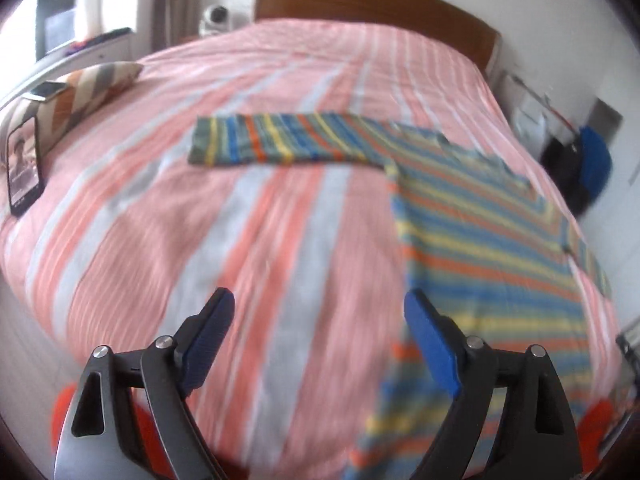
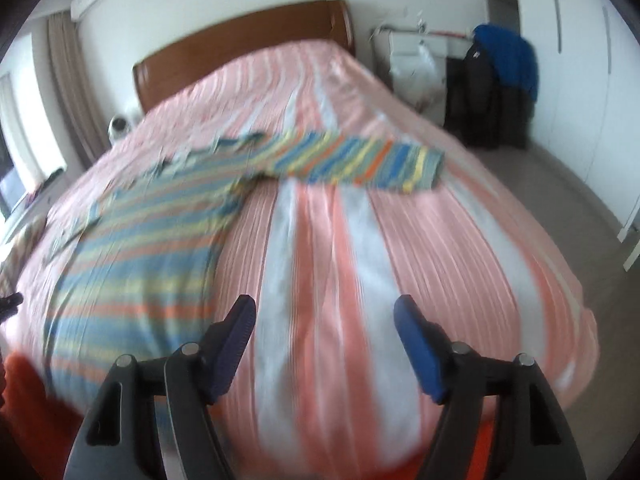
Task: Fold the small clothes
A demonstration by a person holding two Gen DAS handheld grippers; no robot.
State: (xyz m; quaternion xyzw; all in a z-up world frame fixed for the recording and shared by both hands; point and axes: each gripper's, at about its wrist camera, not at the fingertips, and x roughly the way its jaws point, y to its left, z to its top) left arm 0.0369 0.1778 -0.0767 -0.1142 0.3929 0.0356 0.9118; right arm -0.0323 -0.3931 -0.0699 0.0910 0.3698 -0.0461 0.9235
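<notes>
The striped shirt [image 1: 480, 240] lies flat on the bed [image 1: 280, 220], one sleeve stretched out sideways across the pink-and-grey cover. My left claw [image 1: 320, 312] hangs over the cover by the shirt's edge, gaping wide and empty. My right claw [image 2: 324, 316] is likewise spread, gripping nothing.

The left gripper [image 1: 318, 312] is hanging wide open over the pink striped bedspread [image 1: 256, 216], nothing between its blue pads, while the striped shirt [image 1: 480, 236] is lying flat just right of it (one sleeve stretching leftward).
</notes>
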